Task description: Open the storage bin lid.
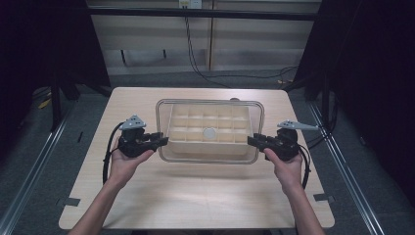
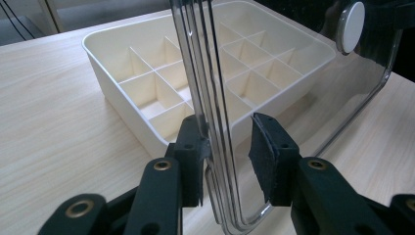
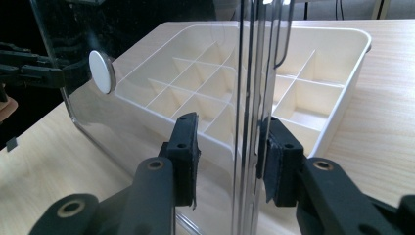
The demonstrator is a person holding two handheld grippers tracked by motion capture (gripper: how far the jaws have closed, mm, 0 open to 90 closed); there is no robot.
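I hold a clear plastic lid (image 1: pixel 210 128) above a cream divided tray (image 1: pixel 208 142) on the wooden counter (image 1: pixel 195 191), one gripper at each short end. The left gripper (image 1: pixel 162 140) takes the lid's left edge and the right gripper (image 1: pixel 252 141) takes its right edge, so the weight is shared and the wide panel stays level across the tray. In the left gripper view the lid's rim (image 2: pixel 215 147) runs up between the two black fingers (image 2: pixel 193 156), which stand narrow around it; one pad presses the rim, while the other appears a little off it. In the right gripper view the fingers (image 3: pixel 276 161) sit close on either side of the rim in the same way. The lid's round white knob (image 1: pixel 209 132) lies over the middle of the tray, and the tray's compartments look empty through the plastic. I judge that the lid is being carried level over the tray, either to seat it or to lift it clear; gripping opposite ends should keep it from tipping.
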